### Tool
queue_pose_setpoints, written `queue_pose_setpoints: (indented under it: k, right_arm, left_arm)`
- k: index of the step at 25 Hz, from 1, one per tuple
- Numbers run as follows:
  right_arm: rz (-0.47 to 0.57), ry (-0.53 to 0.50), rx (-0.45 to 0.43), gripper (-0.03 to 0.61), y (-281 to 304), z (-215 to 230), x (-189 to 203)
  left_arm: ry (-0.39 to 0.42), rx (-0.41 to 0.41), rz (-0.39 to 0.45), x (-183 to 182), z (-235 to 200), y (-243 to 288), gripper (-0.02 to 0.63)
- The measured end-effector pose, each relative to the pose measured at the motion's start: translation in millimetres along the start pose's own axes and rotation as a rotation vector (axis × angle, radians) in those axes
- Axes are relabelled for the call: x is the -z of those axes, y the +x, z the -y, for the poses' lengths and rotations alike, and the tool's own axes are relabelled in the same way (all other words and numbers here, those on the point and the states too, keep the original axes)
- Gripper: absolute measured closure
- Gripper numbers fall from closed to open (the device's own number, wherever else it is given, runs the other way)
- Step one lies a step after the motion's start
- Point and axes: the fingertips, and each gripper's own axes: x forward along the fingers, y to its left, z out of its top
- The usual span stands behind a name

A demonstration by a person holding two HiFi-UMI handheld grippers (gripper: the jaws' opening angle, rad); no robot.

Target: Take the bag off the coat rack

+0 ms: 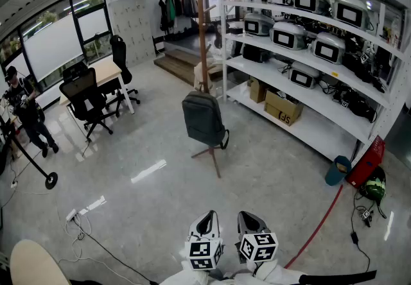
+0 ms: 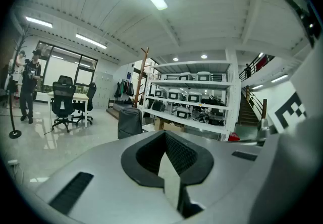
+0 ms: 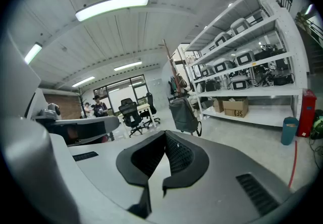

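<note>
Left claw (image 1: 207,218) and right claw (image 1: 250,218) both closed, empty, one bag (image 1: 203,118) hanging on one coat rack (image 1: 202,27)

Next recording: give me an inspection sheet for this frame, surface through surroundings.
Surface: grey floor, glossy.
Job's things: bag hangs low on coat rack, untouched, well away from both grippers.
Clutter: blue bin on the floor by the shelving; cartons on its lowest shelf.
Grippers: left gripper and right gripper shut, empty, side by side.
Cables: red cable on the floor at right; power strip with leads at left.
Surroundings: desk, chairs, a person at far left.
</note>
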Motion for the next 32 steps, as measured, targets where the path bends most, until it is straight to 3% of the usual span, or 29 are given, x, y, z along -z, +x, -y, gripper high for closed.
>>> queue_pose_setpoints:
  k: [15,32]
  right_arm:
    - [-0.022,0.002,0.010,0.566,33,22,-5]
    - [-0.009,-0.015,0.020,0.566,129,33,-45]
  left_arm:
    - [-0.036,0.017,0.014,-9,-8,42,0.612]
    - [-0.032,0.042,0.031,-41,-51,129,0.612]
